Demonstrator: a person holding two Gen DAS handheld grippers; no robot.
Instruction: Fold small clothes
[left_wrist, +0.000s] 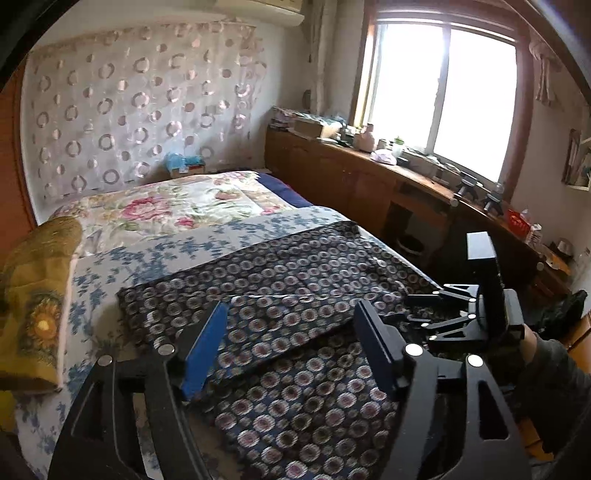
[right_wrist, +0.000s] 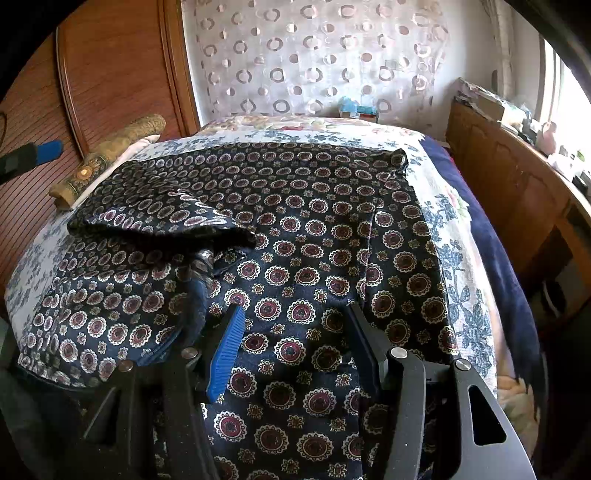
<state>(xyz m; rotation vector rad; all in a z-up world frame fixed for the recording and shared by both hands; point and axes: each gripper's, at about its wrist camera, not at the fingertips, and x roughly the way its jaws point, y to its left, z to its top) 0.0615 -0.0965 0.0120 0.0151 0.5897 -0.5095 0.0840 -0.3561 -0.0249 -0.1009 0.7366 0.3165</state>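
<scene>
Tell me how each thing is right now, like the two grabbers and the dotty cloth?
left gripper: open, holding nothing.
right gripper: open over the cloth, not pinching it.
patterned garment: spread on the bed, one flap folded over.
yellow towel: folded, lying beside it.

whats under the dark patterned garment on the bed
The garment lies on a blue-flowered sheet, which shows around its edges. Whatever lies beneath the garment's middle is covered. One flap is folded over onto the garment itself.
</scene>
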